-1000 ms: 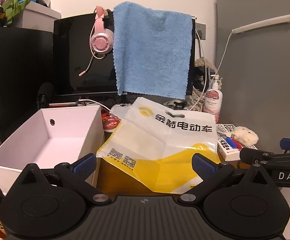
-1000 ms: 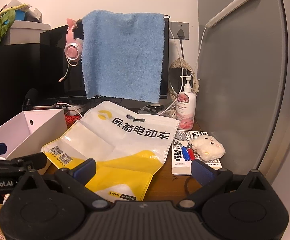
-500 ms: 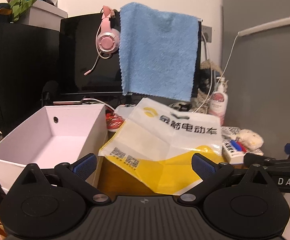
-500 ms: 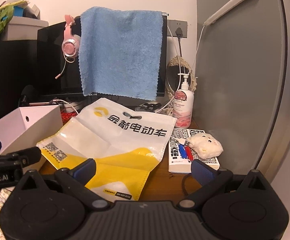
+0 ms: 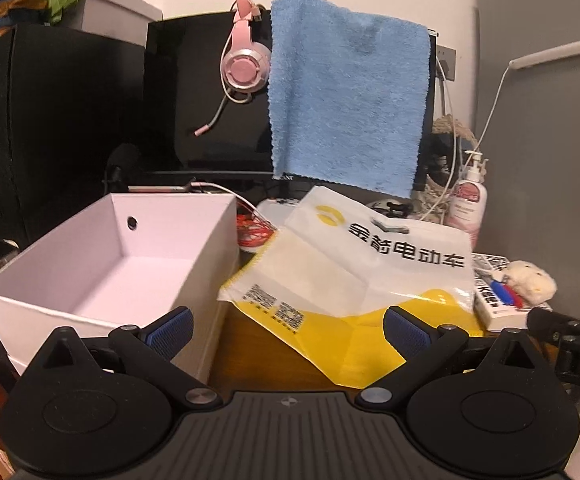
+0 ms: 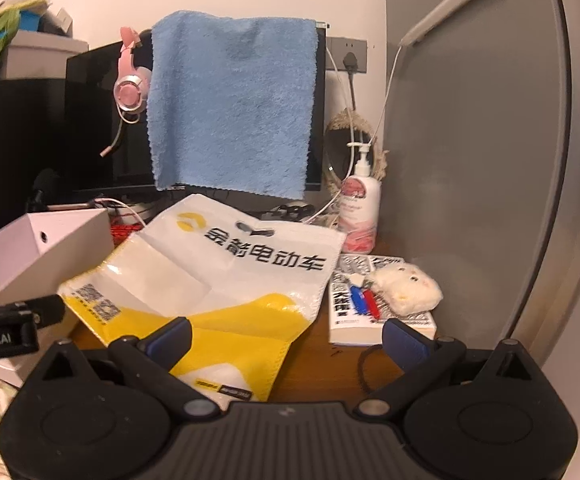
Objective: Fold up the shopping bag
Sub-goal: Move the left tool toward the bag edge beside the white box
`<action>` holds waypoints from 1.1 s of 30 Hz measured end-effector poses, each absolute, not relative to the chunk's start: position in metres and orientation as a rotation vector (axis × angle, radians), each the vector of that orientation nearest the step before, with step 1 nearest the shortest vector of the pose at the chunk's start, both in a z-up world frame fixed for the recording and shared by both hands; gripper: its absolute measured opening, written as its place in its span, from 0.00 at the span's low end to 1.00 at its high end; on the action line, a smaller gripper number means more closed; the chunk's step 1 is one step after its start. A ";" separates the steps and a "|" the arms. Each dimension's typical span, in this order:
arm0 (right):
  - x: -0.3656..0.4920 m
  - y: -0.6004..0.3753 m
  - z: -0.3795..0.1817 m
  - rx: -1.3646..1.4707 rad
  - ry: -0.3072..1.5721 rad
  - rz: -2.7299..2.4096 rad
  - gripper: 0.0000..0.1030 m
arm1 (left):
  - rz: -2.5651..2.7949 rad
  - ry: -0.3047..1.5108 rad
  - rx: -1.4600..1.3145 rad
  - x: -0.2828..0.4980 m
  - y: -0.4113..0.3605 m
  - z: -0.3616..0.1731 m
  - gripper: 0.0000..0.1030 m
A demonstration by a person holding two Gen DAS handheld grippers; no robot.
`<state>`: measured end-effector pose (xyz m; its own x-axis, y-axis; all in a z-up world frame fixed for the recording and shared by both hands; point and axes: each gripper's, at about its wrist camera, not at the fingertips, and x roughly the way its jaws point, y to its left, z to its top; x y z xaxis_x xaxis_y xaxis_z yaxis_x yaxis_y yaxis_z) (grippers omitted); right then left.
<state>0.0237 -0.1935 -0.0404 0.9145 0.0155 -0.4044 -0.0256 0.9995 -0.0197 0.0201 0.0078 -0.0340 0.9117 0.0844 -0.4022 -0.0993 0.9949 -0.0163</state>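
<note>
A white and yellow shopping bag (image 5: 353, 276) (image 6: 226, 276) with black lettering lies spread out and creased on the wooden desk, its far end propped up toward the monitor. My left gripper (image 5: 288, 326) is open just before the bag's near yellow edge, holding nothing. My right gripper (image 6: 286, 334) is also open, its left finger over the bag's yellow corner, its right finger near the book. Each gripper's body shows at the other view's edge.
An open white box (image 5: 102, 264) stands left of the bag. A book (image 6: 369, 304) with pens and a plush toy (image 6: 405, 288) lies to the right, beside a grey cabinet (image 6: 469, 160). Behind are a pump bottle (image 6: 359, 208), a monitor draped with a blue towel (image 5: 345, 108), and pink headphones (image 5: 246, 68).
Both grippers have shifted slightly, the left view drifting left and down so the scene sits higher and rightward. The bag has not moved and both grippers stay open.
</note>
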 end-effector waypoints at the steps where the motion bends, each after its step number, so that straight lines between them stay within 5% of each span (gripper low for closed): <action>1: 0.023 -0.192 -0.041 -0.028 0.407 0.010 0.99 | 0.089 0.409 -0.034 0.020 0.008 -0.035 1.00; 33: 0.031 -0.218 -0.082 0.141 0.352 0.238 1.00 | 0.230 0.453 -0.581 0.069 0.048 -0.091 0.97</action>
